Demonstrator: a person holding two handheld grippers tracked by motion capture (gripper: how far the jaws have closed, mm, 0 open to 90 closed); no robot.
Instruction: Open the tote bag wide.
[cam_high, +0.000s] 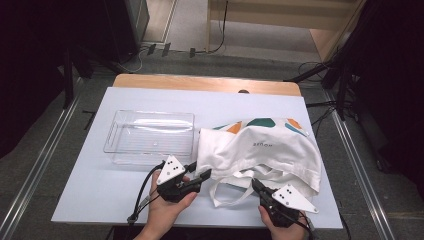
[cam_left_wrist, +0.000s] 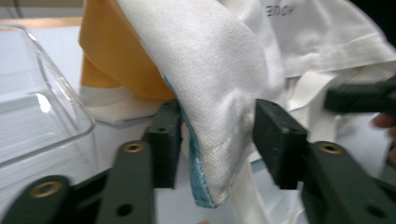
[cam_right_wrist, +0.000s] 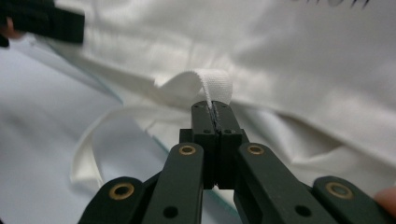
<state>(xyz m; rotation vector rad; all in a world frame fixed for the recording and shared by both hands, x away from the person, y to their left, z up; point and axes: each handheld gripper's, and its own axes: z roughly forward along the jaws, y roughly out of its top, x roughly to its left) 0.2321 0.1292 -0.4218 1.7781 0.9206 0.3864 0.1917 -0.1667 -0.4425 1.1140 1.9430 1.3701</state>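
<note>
A white tote bag (cam_high: 260, 150) with orange and teal patches lies crumpled on the right half of the table. My left gripper (cam_high: 198, 171) is at the bag's left edge. Seen from the left gripper view, its jaws stand apart, and a hanging fold of the bag (cam_left_wrist: 210, 70) sits between them without being pinched; the gripper (cam_left_wrist: 217, 135) is open. My right gripper (cam_high: 256, 185) is at the bag's near edge. In the right gripper view it (cam_right_wrist: 212, 112) is shut on a white handle strap (cam_right_wrist: 215, 86), which loops up out of the closed jaws.
A clear plastic bin (cam_high: 112, 132) stands left of the bag, close to my left gripper, its wall (cam_left_wrist: 46, 107) right beside the left jaw. A second strap loop (cam_high: 220, 195) lies on the pale table sheet (cam_high: 100, 195) between the grippers.
</note>
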